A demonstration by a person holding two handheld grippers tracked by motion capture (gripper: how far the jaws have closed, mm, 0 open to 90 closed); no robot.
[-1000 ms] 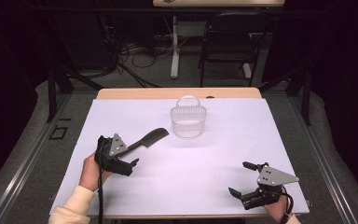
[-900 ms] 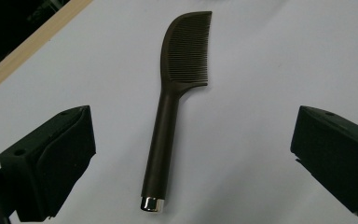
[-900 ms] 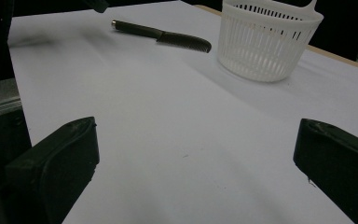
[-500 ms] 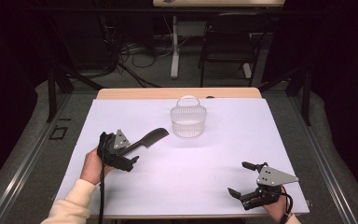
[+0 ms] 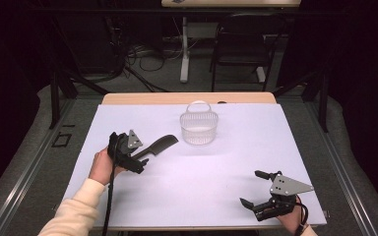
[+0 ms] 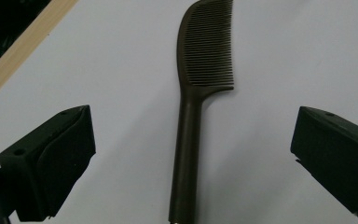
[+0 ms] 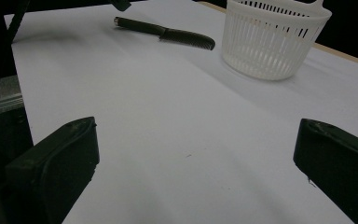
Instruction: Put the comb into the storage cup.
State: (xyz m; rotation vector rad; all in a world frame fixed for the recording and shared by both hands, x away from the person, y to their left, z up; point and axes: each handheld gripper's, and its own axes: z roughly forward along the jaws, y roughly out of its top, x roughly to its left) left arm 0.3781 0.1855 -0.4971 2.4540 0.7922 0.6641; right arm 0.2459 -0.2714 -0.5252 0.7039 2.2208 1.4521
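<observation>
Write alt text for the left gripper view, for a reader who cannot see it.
A dark comb lies flat on the white table cover, its handle running down between the open jaws of the left gripper, which do not touch it. The teeth end points away, and a wooden table edge crosses the upper left corner.

Bare table lay open between the two sides. Only the white basket stood near the comb head; the comb's handle lay unobstructed.
</observation>
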